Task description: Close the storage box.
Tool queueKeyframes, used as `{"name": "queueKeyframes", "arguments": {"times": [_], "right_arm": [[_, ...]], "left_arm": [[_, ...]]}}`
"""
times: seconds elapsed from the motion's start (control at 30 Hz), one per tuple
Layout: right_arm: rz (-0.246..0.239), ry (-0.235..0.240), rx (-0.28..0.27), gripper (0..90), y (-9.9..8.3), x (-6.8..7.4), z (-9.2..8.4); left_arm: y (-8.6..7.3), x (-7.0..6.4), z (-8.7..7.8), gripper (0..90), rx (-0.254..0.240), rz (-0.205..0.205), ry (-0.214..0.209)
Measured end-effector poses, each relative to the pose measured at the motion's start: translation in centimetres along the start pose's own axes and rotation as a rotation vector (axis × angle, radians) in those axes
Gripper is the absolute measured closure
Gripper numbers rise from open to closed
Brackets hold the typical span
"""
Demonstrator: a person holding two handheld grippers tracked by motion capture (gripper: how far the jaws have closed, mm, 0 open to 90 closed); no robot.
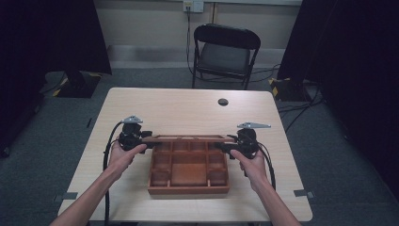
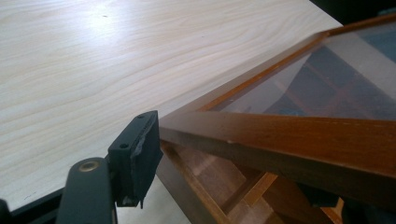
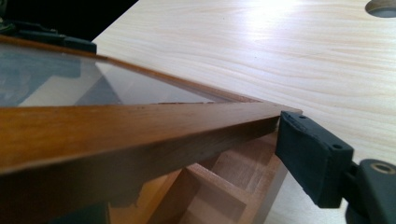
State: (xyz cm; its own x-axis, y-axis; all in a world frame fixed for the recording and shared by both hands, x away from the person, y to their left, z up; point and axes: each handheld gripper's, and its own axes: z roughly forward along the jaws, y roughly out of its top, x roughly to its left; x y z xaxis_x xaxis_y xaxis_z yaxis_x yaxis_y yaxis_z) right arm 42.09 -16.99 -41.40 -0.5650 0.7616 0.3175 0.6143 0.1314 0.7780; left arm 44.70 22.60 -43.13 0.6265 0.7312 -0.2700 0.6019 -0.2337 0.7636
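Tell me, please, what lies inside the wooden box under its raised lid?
The wooden box shows bare divided compartments; nothing visible inside. The glass-paned lid covers the rearmost row, so that stays unseen.

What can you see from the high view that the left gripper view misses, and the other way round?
High view: a black chair behind the table, both hands, the right gripper, and the wooden box with its little compartments, lid raised.

Left gripper view: up close, one black finger beside the lid's wooden frame, and the see-through pane in that lid.

Both: the pale wooden table and the box with its lid lifted.
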Motion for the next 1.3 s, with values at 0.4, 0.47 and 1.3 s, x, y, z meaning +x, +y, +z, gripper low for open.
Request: {"name": "queueKeyframes", "arguments": {"times": [0.4,0.47,1.3], "right_arm": [[0.010,0.012,0.011,27.4,-0.2,0.0,0.5],[0.011,0.020,0.011,26.8,-0.2,-0.1,0.5],[-0.038,-0.008,0.077,25.0,-1.4,-0.2,-0.5]], "left_arm": [[-0.2,-0.8,-2.3,26.0,-0.050,0.017,-0.032],[-0.3,-0.9,-2.6,24.4,-0.063,0.017,-0.047],[-1.5,-1.9,-3.7,18.5,-0.056,0.037,-0.051]]}}
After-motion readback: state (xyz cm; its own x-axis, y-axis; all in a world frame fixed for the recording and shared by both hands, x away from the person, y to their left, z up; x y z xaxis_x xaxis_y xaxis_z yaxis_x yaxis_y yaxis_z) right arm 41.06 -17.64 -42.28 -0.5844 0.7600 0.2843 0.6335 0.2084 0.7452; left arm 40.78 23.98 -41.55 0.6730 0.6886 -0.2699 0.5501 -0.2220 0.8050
